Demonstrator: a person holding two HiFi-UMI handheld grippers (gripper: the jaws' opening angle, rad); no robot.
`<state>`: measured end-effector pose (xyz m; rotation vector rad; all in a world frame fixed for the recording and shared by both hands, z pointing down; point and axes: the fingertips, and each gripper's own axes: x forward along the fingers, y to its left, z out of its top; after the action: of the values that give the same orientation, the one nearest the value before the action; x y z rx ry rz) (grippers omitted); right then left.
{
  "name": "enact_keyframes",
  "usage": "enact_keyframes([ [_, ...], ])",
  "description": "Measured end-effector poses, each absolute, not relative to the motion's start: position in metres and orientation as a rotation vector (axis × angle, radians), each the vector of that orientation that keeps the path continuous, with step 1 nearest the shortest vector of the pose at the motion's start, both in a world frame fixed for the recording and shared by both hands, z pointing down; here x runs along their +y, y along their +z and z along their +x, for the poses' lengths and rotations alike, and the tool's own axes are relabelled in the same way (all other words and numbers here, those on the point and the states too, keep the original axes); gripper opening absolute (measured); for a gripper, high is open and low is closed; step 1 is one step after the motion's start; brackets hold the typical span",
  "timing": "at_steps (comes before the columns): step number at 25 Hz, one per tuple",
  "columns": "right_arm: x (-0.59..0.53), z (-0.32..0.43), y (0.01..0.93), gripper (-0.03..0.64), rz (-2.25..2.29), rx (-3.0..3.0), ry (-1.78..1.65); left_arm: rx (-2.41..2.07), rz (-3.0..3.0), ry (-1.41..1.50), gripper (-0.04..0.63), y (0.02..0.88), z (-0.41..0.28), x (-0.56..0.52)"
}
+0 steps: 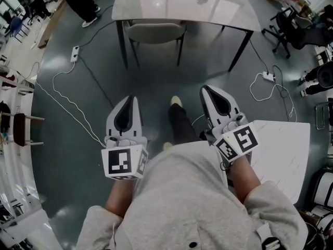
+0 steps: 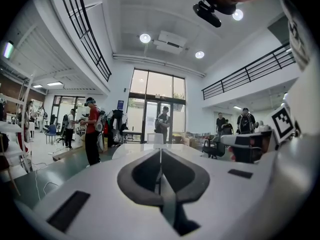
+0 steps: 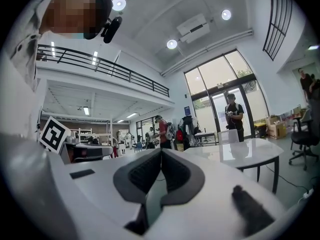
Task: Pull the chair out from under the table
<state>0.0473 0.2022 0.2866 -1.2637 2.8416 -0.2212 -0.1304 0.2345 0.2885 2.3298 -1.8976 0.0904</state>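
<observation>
A glossy white table on black legs stands ahead, at the top of the head view. A pale chair is tucked under its near edge, with only the seat and its dark legs showing. Both grippers are held out level in front of me, well short of the chair. My left gripper is shut and holds nothing. My right gripper is likewise shut and empty. In the left gripper view, beyond my left gripper, the chair's white back shows above the tabletop. The right gripper view shows my right gripper and the table at right.
Power strips with cables lie on the grey floor at left and right. A white tabletop stands close on my right. A black office chair is at the far right. A person stands by the table's left corner.
</observation>
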Motion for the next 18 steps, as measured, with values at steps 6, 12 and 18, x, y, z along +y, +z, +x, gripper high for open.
enact_keyframes([
  [6,0.149,0.054,0.294,0.026,-1.294,2.829,-0.254,-1.868,2.324,0.123,0.020,0.296,-0.126,0.183],
  [12,0.098,0.062,0.308,0.026,-1.315,2.839,-0.263,-1.845,2.316,0.143,0.020,0.313,-0.120,0.130],
  [18,0.046,0.058,0.316,0.026,-1.310,2.886,-0.294,-1.827,2.284,0.164,0.020,0.320,-0.120,0.078],
])
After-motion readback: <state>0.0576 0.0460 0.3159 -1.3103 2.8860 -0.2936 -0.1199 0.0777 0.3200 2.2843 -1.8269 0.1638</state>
